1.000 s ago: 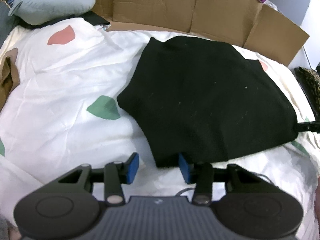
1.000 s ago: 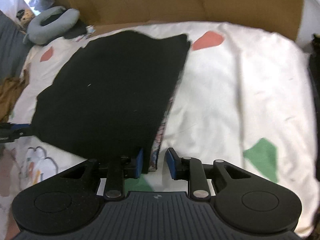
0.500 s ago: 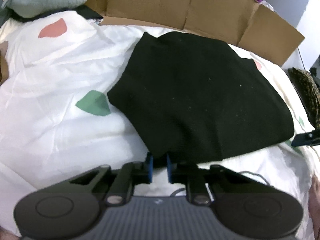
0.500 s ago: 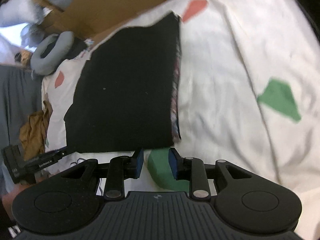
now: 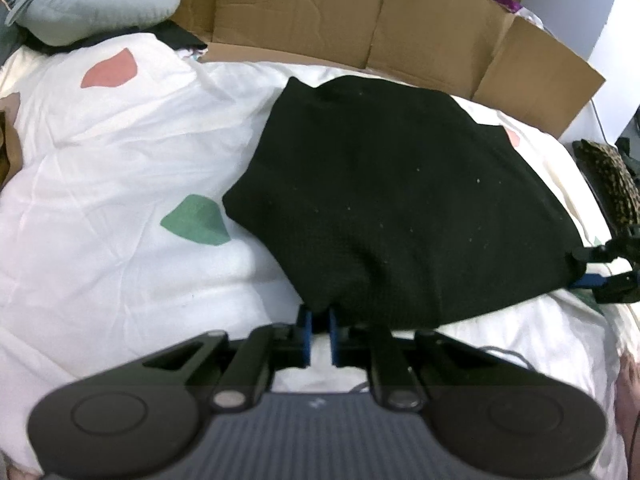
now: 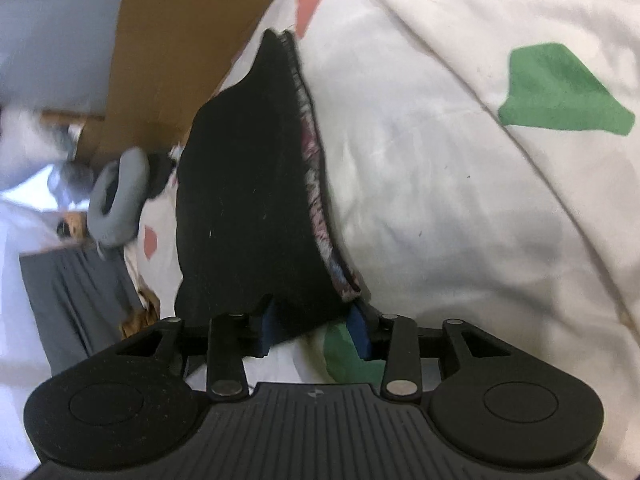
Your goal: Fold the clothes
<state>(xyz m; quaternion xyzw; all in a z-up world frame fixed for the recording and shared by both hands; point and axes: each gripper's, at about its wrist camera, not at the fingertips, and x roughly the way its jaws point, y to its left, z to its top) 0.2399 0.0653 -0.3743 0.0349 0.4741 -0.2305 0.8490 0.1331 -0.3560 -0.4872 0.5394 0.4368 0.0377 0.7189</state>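
Black garment (image 5: 400, 208) lies folded flat on a bed with a white duvet (image 5: 100, 160) printed with green and pink patches. Its near edge sits right at both grippers; the far edge reaches toward the cardboard sheets (image 5: 300, 12) standing behind the bed.

Hidden / unclear: the garment type cannot be told; no sleeves or collar show. The fabric is so dark that folds barely read. In the right wrist view the background at left is motion-blurred. A patterned lining or second layer (image 6: 316, 184) peeks out along the garment's right edge only. A grey neck pillow (image 5: 92, 4) is partly cut off at top left.

Orientation: in the left wrist view the garment's long axis runs from near-left corner to far right, roughly across the bed. The right wrist view is rolled, so the piece looks like a wedge running away from the camera.

Left gripper (image 5: 319, 322): fingers clenched, pinching the near-left corner of the garment.

Right gripper (image 6: 314, 326): fingers have just been widening; the near-right corner lies between them, not visibly pressed.
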